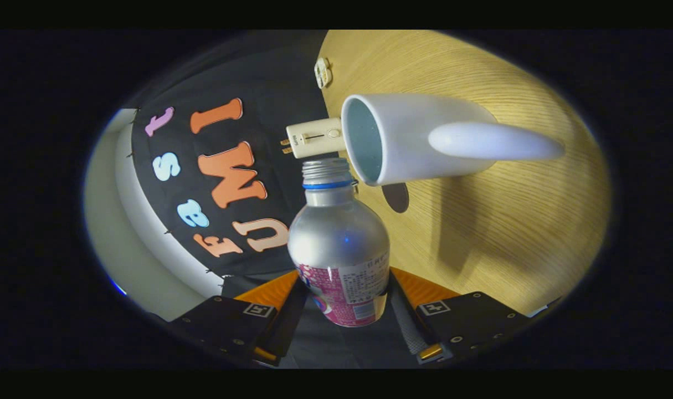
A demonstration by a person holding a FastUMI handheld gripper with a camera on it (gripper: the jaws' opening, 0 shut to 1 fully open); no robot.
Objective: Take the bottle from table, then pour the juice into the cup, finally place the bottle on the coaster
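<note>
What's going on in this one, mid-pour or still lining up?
The gripper is shut on a silver bottle, holding it between both fingers. The view is rolled sideways, so the bottle is tipped, its uncapped mouth right at the rim of the white cup on the wooden table. No liquid is visible flowing.

Hidden and unclear parts

The bottle (339, 244) base is hidden between the gripper (344, 307) fingers; beyond them, the cup (408, 138) covers part of a dark disc (396, 198).

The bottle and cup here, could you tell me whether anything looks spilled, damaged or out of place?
Nothing stands out. The gripper is shut on the uncapped bottle, whose mouth sits at the white cup rim; no spill shows on the wooden table.
</note>
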